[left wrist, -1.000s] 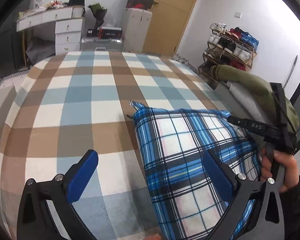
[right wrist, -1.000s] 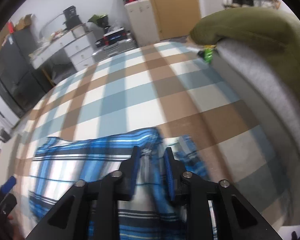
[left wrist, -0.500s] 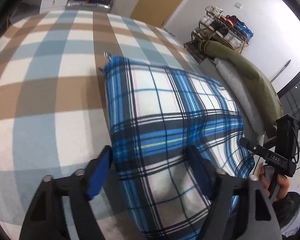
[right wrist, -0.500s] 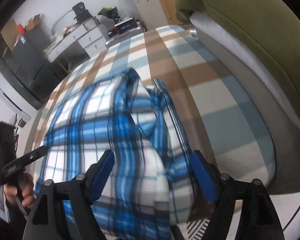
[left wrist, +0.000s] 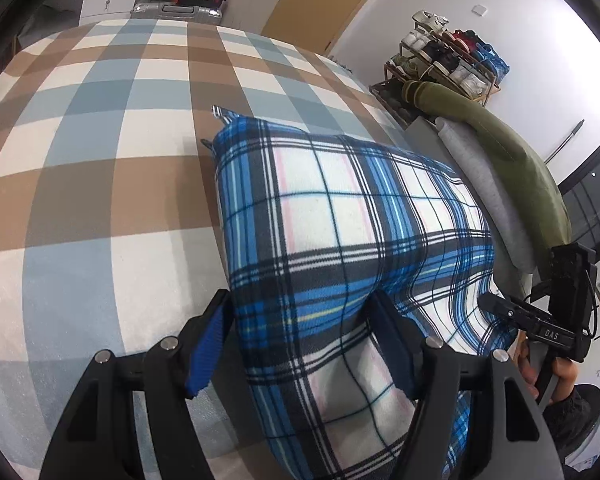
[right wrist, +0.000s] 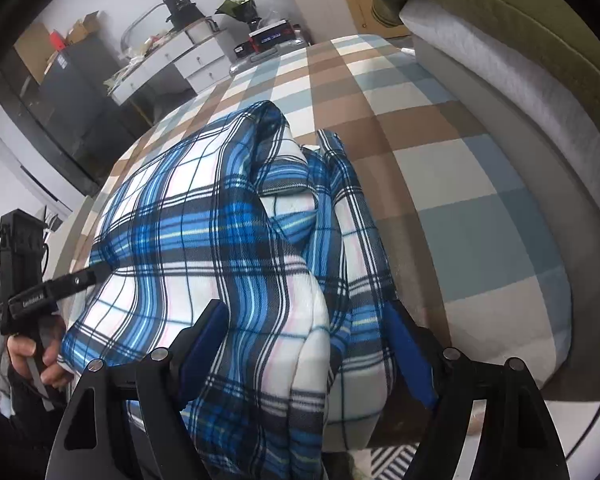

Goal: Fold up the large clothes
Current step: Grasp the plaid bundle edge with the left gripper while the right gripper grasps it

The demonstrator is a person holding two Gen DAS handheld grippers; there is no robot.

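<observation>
Lying thickly folded on the checked bed (left wrist: 100, 208), blue-and-white plaid garment (left wrist: 340, 216), left gripper (left wrist: 300, 336) and right gripper (right wrist: 308, 340) each pinching its near edge

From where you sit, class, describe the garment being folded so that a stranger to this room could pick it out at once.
Start with the bed, covered in big brown, pale blue and cream checks. At its near edge lies a thick folded garment, bunched between two black grippers with blue pads. Its narrow plaid of bright blue, black and white lines sets it apart from the plain grey and olive bedding beside it.

One plaid blanket (left wrist: 340, 216) (folded), one checked bed (left wrist: 100, 184), two tongs (left wrist: 300, 344), one shoe rack (left wrist: 440, 60)
</observation>
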